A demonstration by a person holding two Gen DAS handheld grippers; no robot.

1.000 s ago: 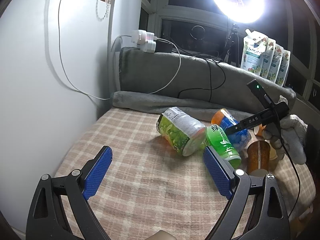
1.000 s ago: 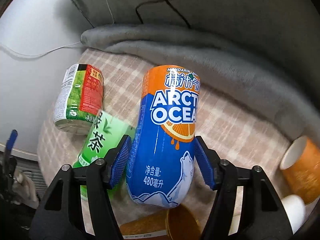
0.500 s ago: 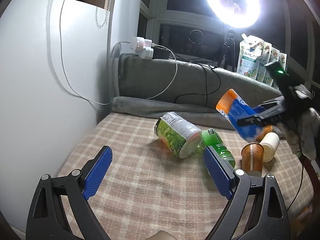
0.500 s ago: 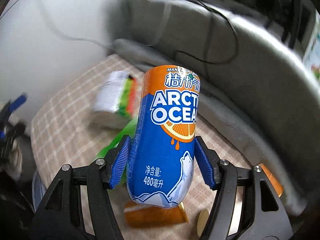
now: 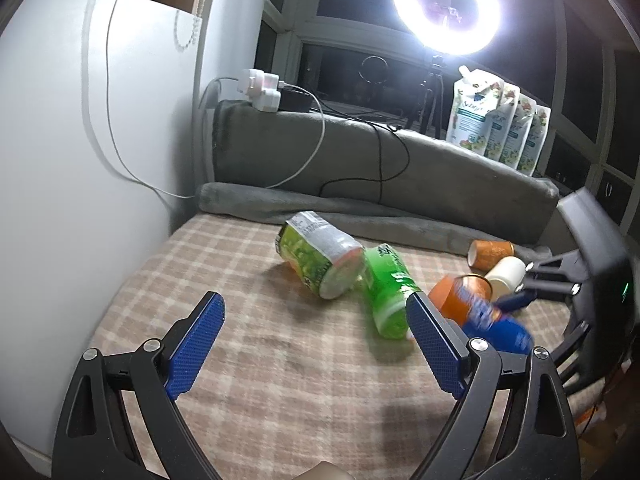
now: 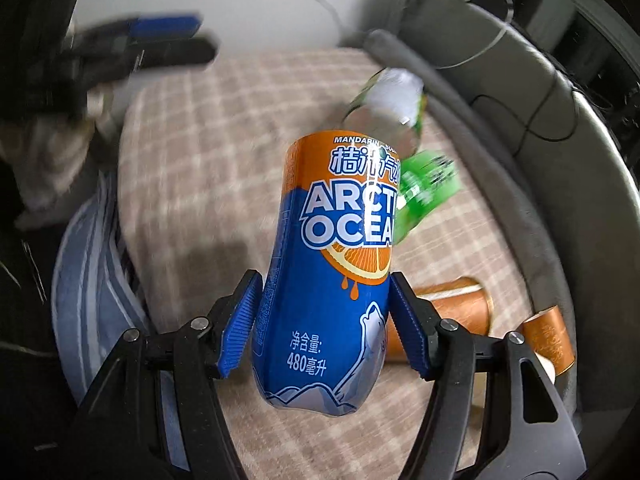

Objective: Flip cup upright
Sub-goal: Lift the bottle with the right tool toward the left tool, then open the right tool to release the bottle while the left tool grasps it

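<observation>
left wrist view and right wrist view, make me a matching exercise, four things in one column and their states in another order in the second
Things
1. Arctic Ocean cup
2. green tea cup
3. left tool
4. ring light

States
A. open, holding nothing
B. lying on its side on the checked cloth
C. clamped between blue pads, off the cloth
D. lit, standing behind the grey cushion

Pairs: 1-C, 2-B, 3-A, 4-D

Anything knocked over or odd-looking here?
Yes. Nearly everything lies toppled on the checked blanket: two green containers and orange paper cups. The right claw grips an Arctic Ocean bottle, not a cup.
</observation>
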